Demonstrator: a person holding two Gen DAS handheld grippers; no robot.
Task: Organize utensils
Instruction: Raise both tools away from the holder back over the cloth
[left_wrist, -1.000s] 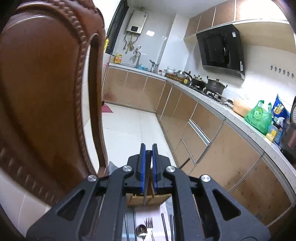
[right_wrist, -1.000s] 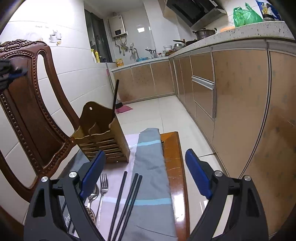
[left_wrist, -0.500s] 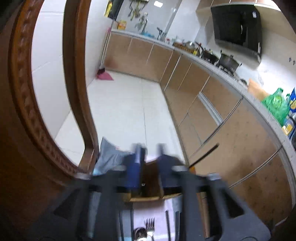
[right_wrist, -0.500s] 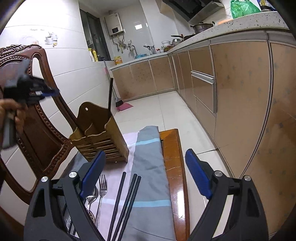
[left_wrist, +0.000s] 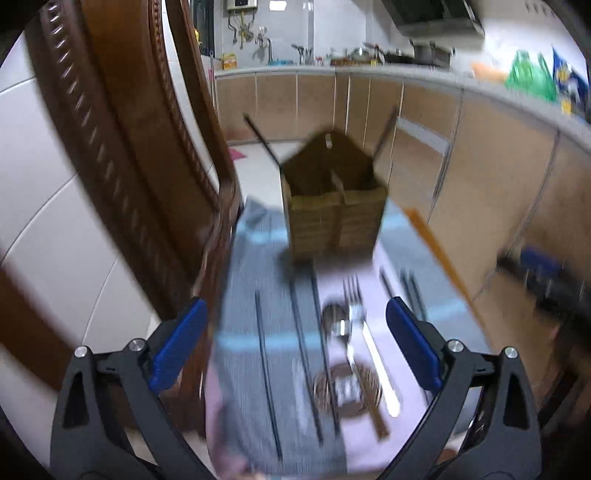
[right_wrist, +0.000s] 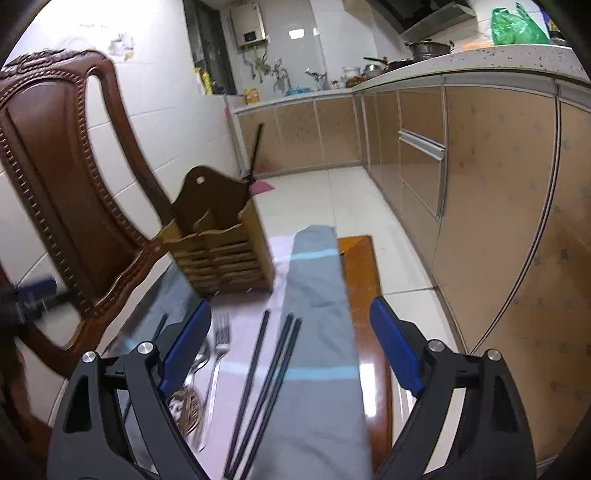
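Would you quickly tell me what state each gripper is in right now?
Left gripper: open, its jaws have just been opening, nothing between them.
Right gripper: open, holding nothing.

Utensils on a cloth-covered surface, before a holder

The utensil holder (right_wrist: 221, 254) stands at the far end of the cloth (right_wrist: 321, 295), a chair (right_wrist: 62, 177) to its left; fork (right_wrist: 218, 354), spoon (left_wrist: 334, 319) and loose chopsticks (right_wrist: 266, 384) lie in front, one chopstick (right_wrist: 255, 155) standing inside it.

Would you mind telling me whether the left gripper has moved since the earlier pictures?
Yes. The left gripper has dropped from level with the wooden utensil holder's top toward the black chopsticks lying before it; its jaws have just been opening, empty.
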